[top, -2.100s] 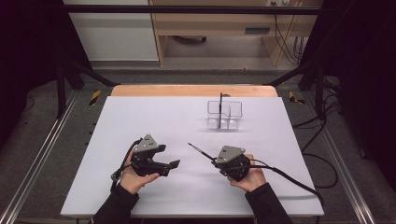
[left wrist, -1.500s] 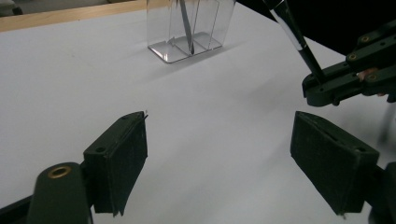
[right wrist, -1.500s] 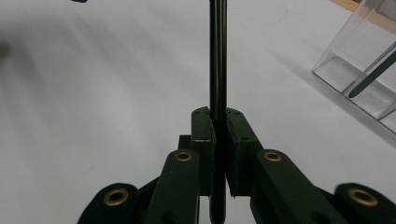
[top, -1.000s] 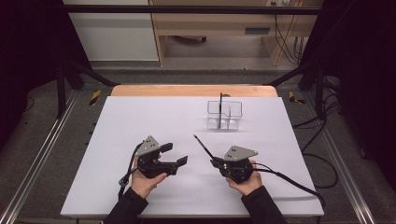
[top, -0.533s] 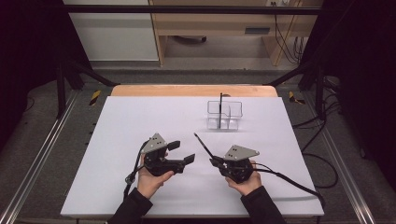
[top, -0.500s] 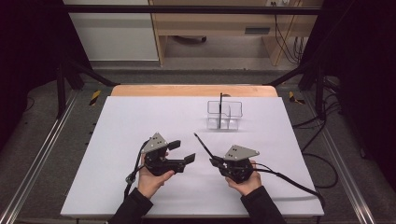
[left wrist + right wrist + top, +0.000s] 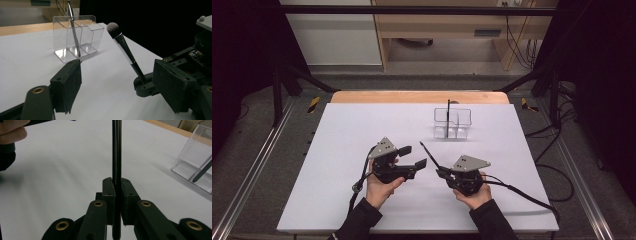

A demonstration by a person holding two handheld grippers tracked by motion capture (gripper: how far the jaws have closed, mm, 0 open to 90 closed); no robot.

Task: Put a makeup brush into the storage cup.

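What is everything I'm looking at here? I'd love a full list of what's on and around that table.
Makeup brush: one, black handle with pale bristle tip, clamped in the right gripper, pointing up and away.
Clear organizer: one, transparent with compartments, far right part of the table.
Second brush: one, dark, standing in the organizer.
Table: one, white top with a wooden far edge.
Cables: several, black, on the floor behind and to the right.
Left gripper: one, black, jaws open, empty, beside the brush.
Right gripper: one, black, jaws shut on the brush handle.
Hands: two, holding the grippers.
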